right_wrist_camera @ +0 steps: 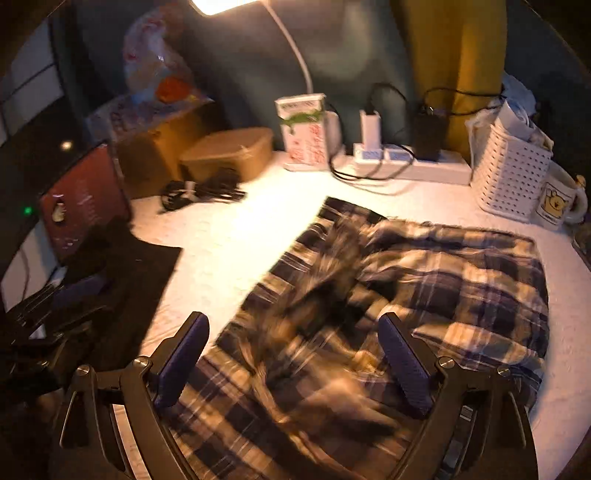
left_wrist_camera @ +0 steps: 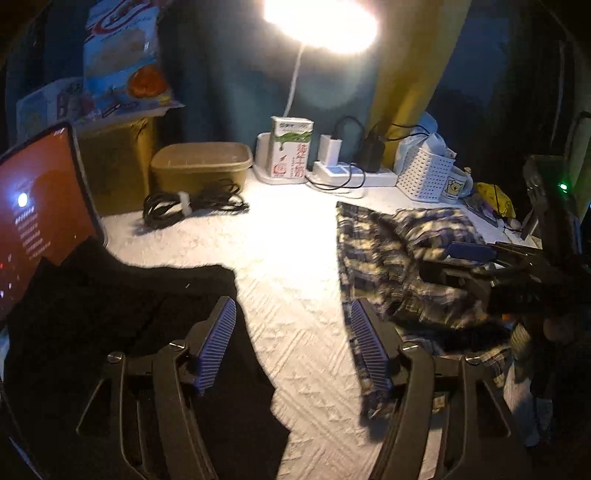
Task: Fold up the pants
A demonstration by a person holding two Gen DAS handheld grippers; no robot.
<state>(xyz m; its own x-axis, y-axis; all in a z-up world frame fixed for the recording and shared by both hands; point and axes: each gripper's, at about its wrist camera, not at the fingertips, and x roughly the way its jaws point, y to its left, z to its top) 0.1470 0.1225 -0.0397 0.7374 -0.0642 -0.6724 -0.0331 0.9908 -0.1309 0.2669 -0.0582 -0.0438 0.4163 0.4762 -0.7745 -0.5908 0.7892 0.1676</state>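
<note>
Plaid pants (right_wrist_camera: 424, 280) lie crumpled on the white textured tabletop (right_wrist_camera: 229, 236); they also show at the right of the left wrist view (left_wrist_camera: 384, 251). My right gripper (right_wrist_camera: 291, 332) is open and empty, hovering just above the rumpled plaid cloth. It also shows at the right edge of the left wrist view (left_wrist_camera: 469, 254). My left gripper (left_wrist_camera: 293, 321) is open and empty over bare table, between a black cloth (left_wrist_camera: 129, 314) and the pants' left edge. The black cloth also shows in the right wrist view (right_wrist_camera: 140, 266).
A tablet (left_wrist_camera: 40, 214) leans at the left. At the back stand a brown box (left_wrist_camera: 201, 164), coiled black cable (left_wrist_camera: 192, 205), milk carton (left_wrist_camera: 290, 149), power strip with chargers (left_wrist_camera: 354, 173), white basket (left_wrist_camera: 424, 173), mug (left_wrist_camera: 458, 186) and lamp (left_wrist_camera: 321, 22).
</note>
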